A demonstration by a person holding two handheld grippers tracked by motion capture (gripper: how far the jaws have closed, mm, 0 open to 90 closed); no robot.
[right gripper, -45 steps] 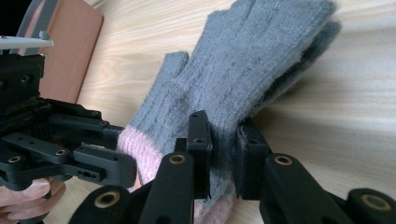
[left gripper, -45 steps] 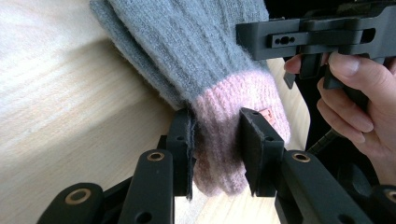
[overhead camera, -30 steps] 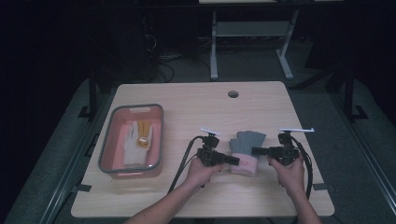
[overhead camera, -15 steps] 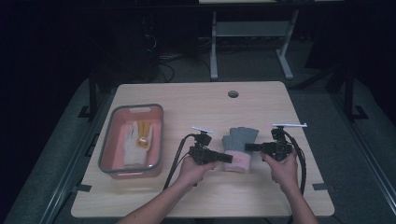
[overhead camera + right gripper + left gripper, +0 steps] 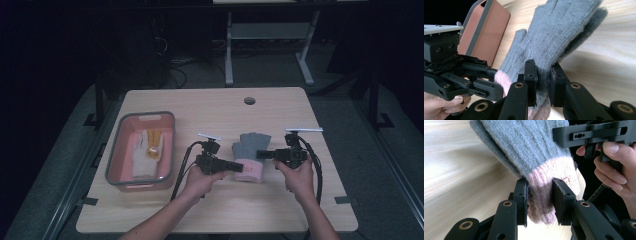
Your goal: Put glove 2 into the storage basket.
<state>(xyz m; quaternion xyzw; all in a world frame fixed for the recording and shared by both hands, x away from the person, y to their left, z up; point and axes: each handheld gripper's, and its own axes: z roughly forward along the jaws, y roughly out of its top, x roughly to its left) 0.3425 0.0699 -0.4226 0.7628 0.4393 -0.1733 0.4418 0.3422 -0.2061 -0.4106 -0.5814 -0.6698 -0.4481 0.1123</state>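
My left tool (image 5: 238, 166) pinches the pink cuff of the grey glove (image 5: 250, 151) at the surface's (image 5: 280, 210) near middle; my right tool (image 5: 262, 154) clamps its grey knit. Next, I judge, both must lift together toward the tray (image 5: 116, 159) at left, where another glove (image 5: 145, 150) lies; nothing stands between.

Glove (image 5: 564, 30) fingertips cut off at top.

Glove (image 5: 529, 150): fuzzy grey knit wool, ribbed pink cuff.
Table (image 5: 210, 107): pale wood-grain laminate, smooth, slight sheen.
Left gripper (image 5: 539, 202), right gripper (image 5: 543, 82): matt black plastic jaws, brass-ringed pivots.
Bin (image 5: 116, 150), left of the glove: smooth pink plastic, grey rim.
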